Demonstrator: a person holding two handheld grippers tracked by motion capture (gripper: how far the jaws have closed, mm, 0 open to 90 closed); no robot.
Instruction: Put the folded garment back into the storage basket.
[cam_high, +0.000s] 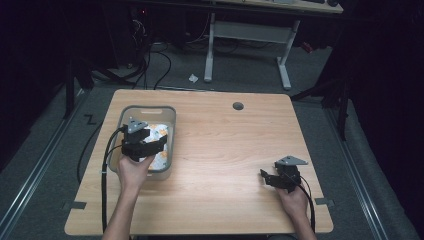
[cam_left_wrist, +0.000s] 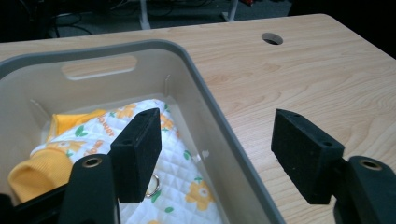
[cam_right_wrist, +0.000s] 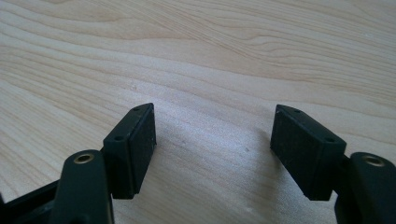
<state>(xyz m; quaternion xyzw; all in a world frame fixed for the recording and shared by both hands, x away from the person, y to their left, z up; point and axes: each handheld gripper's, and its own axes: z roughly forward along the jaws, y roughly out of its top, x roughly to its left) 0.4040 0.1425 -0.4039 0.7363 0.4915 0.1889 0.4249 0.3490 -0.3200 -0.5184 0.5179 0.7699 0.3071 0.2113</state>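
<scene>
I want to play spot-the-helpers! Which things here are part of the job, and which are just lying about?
Part of the job:
- grey bin
- flowery quilted cloth inside the bin
- left claw, open, straddling the bin's wall
- yellow cloth under the flowery one

Just lying about:
- right claw, open over bare table
- white scrap on the floor
- cable hole

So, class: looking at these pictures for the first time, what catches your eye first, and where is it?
The bright quilted cloth with yellow flowers, lying in the grey tub at the table's left. The left gripper hangs over it, jaws open and empty. The right gripper rests open on bare wood near the table's right front corner.
</scene>
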